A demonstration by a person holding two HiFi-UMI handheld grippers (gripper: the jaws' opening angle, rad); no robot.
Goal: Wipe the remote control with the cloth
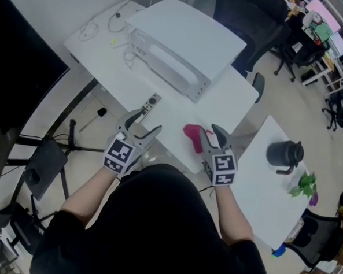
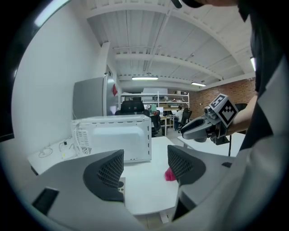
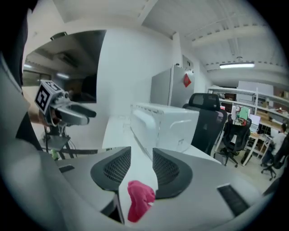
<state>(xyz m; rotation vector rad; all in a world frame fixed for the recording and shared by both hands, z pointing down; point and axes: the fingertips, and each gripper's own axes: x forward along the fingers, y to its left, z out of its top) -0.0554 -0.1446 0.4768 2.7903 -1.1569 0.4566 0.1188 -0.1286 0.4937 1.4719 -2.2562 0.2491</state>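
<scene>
On the white office table by the microwave, left gripper and right gripper gape, gripping nothing.

1. The bench has a white top that looks smooth and matt, like laminate.
2. The cloth is a soft pink fabric, crumpled, with no shine.
3. The remote control looks like grey plastic with a dull finish.
4. The microwave has a smooth white case with a faint gloss.
5. The left gripper and the right gripper have jaws of grey matt plastic. Their pads are darker and carry a fine, rough grid.
6. The jug is black and slightly glossy.
</scene>
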